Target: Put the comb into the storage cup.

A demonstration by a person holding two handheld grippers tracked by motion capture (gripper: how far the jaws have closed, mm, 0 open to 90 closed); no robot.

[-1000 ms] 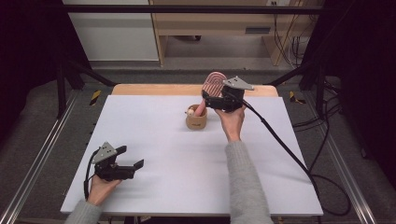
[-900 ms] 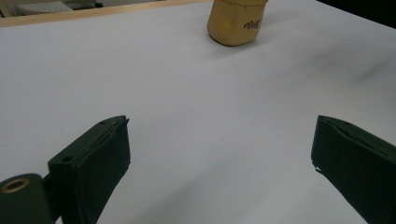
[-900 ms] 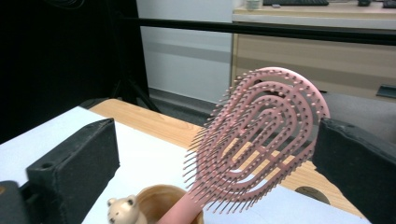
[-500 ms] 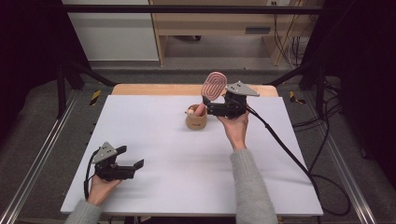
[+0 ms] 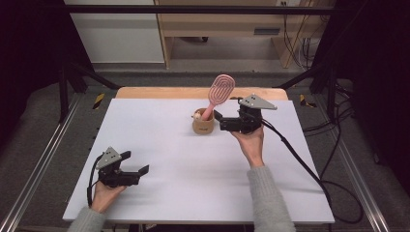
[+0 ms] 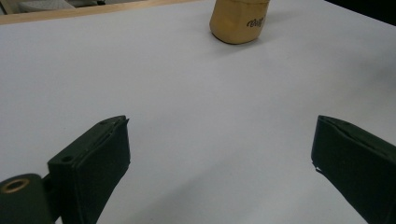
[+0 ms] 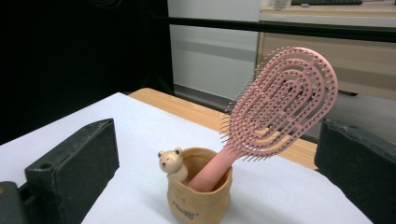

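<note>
Pink brush leaning in cup seemingly untouched, right gripper jaws apart beside it, left gripper jaws apart.

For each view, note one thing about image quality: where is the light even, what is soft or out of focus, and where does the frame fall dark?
High view: table evenly lit, sides of the room dark. Left gripper view: the near jaws are soft, the tan cup sharper with a faint shadow. Right gripper view: pink hairbrush and cup crisp, the jaws blurred, upper left black.

the pink brush looks like smooth plastic, the tan cup matt, the white counter smooth and matt.
</note>
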